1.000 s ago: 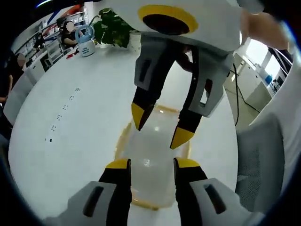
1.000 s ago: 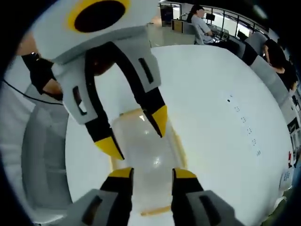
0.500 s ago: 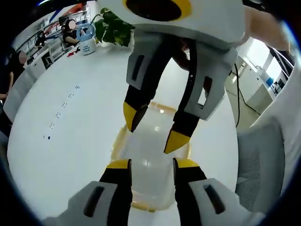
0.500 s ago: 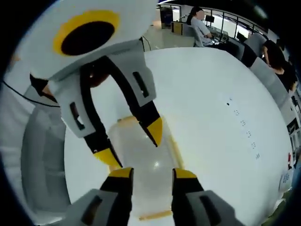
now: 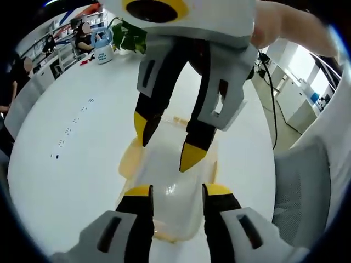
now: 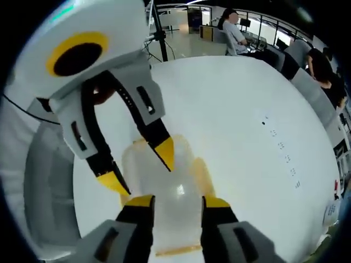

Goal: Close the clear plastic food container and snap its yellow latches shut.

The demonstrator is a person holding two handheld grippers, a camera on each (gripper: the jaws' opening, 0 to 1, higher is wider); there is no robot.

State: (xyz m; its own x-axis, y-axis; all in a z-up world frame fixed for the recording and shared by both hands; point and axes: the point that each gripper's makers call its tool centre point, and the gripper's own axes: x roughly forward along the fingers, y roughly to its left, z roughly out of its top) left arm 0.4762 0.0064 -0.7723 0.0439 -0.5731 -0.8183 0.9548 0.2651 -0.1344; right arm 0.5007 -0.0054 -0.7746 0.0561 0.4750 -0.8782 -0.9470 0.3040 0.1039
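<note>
Where both claws gape, clear container between left claw tips

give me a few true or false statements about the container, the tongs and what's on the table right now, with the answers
1. The clear container sits on a white table. True.
2. Both tongs are shut tight on the container. False: the left tongs and right tongs both stand open, jaws spread above the container.
3. The two tongs face each other across the container. True: each shows opposite the other's camera.
4. A blue spray bottle stands beside a green plant at the table's far edge. True.
5. The container has red trim. False: its trim is yellow.
6. The table is dark wood. False: it is white.
</note>
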